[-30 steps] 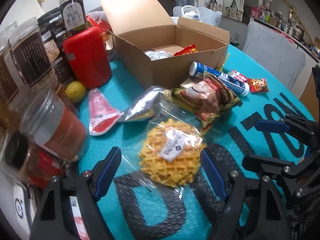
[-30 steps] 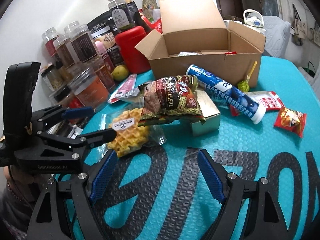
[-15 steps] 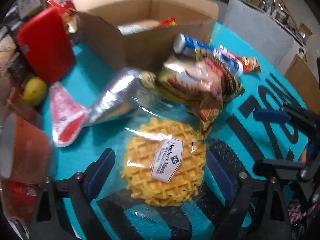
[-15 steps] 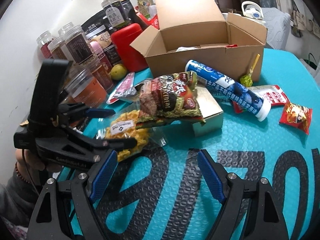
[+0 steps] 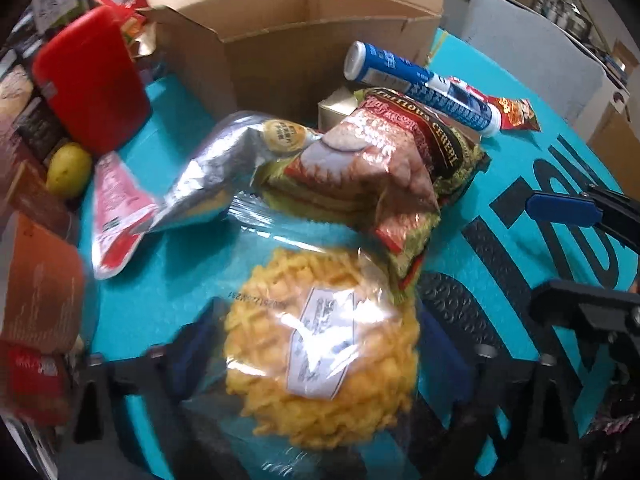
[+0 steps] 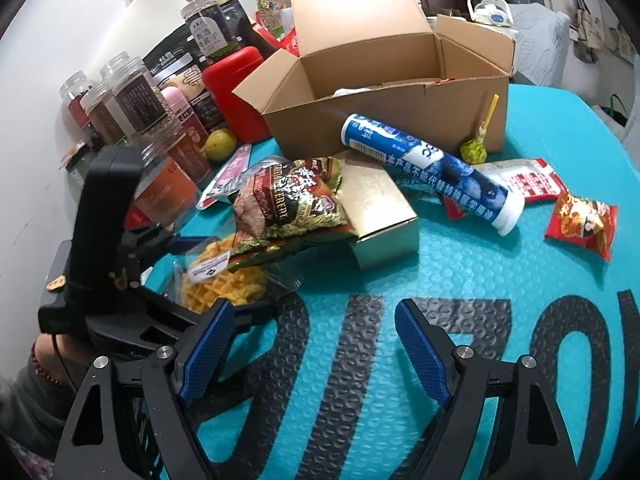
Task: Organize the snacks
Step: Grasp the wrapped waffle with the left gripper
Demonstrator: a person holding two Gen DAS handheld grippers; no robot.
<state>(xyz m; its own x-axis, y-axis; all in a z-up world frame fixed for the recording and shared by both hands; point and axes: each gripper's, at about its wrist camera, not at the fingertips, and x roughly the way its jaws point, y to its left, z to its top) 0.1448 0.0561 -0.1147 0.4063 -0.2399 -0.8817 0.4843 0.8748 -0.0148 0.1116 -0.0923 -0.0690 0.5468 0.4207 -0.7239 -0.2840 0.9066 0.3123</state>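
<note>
A yellow waffle in a clear wrapper (image 5: pixel 320 344) lies on the teal mat, right between the fingers of my left gripper (image 5: pixel 316 352); the jaws stand open around it, one finger on each side. It also shows in the right wrist view (image 6: pixel 224 280), partly under a red-green snack bag (image 6: pixel 288 204). My right gripper (image 6: pixel 312 352) is open and empty over the mat. The open cardboard box (image 6: pixel 384 92) stands behind the snacks with a few items inside. A blue tube (image 6: pixel 432 168) leans on a gold box (image 6: pixel 380 208).
A silver pouch (image 5: pixel 208 176), a red-white packet (image 5: pixel 116 208), a lemon (image 5: pixel 68 168) and a red container (image 5: pixel 88 84) sit at left. Several jars (image 6: pixel 132 108) line the left wall. Small red packets (image 6: pixel 580 220) and a green lollipop (image 6: pixel 474 148) lie at right.
My left gripper has moved forward and down onto the waffle, which now sits deep between its fingers. The right gripper has stayed almost still.
</note>
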